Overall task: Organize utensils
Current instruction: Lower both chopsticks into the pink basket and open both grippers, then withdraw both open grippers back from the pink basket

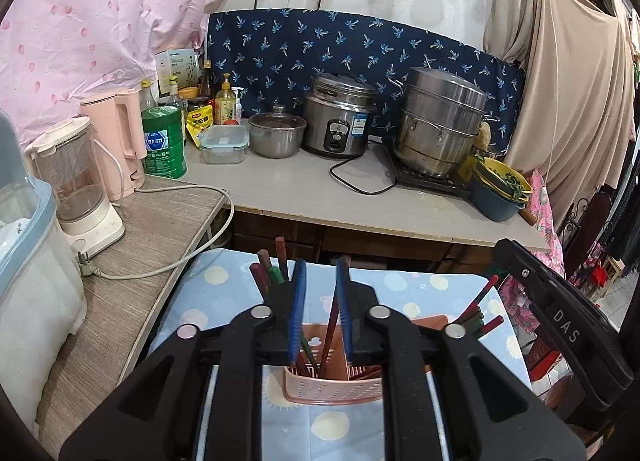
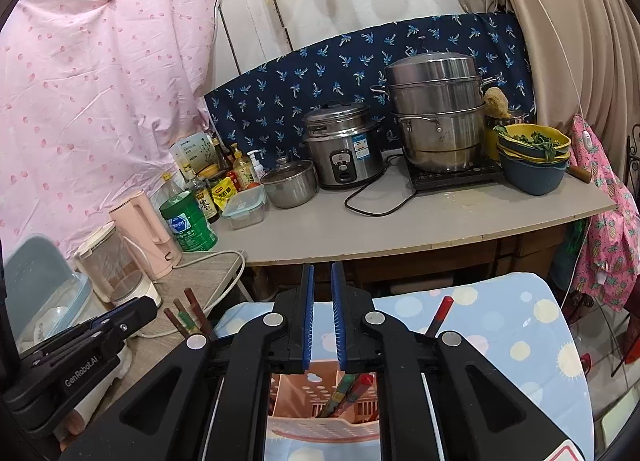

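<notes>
A pink perforated utensil holder (image 1: 332, 389) stands on the blue patterned cloth (image 1: 420, 293); it also shows in the right wrist view (image 2: 320, 409). Several dark red and green chopsticks (image 1: 276, 265) stand in it and fan out to both sides. My left gripper (image 1: 320, 273) is open above the holder, with one dark chopstick (image 1: 330, 325) rising between its blue pads, not pinched. My right gripper (image 2: 322, 277) is slightly open and empty above the holder, with chopsticks (image 2: 344, 393) below it. Each gripper shows at the edge of the other's view.
Behind the cloth runs a grey counter (image 1: 304, 185) with a rice cooker (image 1: 340, 117), a steamer pot (image 1: 440, 121), a small lidded pot (image 1: 276, 133), bottles and stacked bowls (image 1: 500, 189). On the left a side table (image 1: 132, 257) bears a blender (image 1: 76, 185) and a pink kettle (image 1: 116, 137).
</notes>
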Motion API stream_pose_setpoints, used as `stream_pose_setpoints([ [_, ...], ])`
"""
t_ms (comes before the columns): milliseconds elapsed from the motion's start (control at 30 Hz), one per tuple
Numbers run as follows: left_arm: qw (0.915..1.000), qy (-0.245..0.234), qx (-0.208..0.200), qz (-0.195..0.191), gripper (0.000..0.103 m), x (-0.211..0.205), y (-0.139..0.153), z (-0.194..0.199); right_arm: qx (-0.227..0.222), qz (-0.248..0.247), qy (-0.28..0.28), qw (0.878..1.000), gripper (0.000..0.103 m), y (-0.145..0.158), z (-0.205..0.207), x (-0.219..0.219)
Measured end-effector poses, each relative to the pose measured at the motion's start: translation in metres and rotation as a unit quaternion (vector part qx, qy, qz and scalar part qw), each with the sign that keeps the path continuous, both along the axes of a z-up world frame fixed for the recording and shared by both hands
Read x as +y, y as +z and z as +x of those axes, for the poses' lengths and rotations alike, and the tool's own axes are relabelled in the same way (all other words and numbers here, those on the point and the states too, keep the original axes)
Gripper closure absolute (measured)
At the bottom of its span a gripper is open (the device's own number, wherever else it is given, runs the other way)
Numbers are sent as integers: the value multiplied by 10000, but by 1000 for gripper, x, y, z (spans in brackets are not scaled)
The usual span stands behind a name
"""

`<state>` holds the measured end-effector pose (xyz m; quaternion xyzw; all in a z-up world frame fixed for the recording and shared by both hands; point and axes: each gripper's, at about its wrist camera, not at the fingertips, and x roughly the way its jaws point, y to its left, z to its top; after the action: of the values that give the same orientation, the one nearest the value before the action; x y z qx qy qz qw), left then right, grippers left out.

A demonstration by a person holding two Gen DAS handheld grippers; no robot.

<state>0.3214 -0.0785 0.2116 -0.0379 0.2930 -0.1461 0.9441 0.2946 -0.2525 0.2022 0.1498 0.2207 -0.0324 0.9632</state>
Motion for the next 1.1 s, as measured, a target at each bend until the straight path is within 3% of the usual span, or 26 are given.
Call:
stream_pose_setpoints([
  [167,10000,5,-47,73,74,-3,-1,-9,-35,-52,27,10000,90,2,-12,3],
  [633,9997,-7,-88,206,69,-3,-4,-38,-15,-229,93,9997,86,1,-49,19],
  [833,9995,9,-90,293,65,-2,-7,-54,54,-293,126,9995,80,-7,-69,24],
  [1100,9991,-4,-40,418,64,-1,-18,-75,185,-382,156,9990,80,-21,-94,34],
])
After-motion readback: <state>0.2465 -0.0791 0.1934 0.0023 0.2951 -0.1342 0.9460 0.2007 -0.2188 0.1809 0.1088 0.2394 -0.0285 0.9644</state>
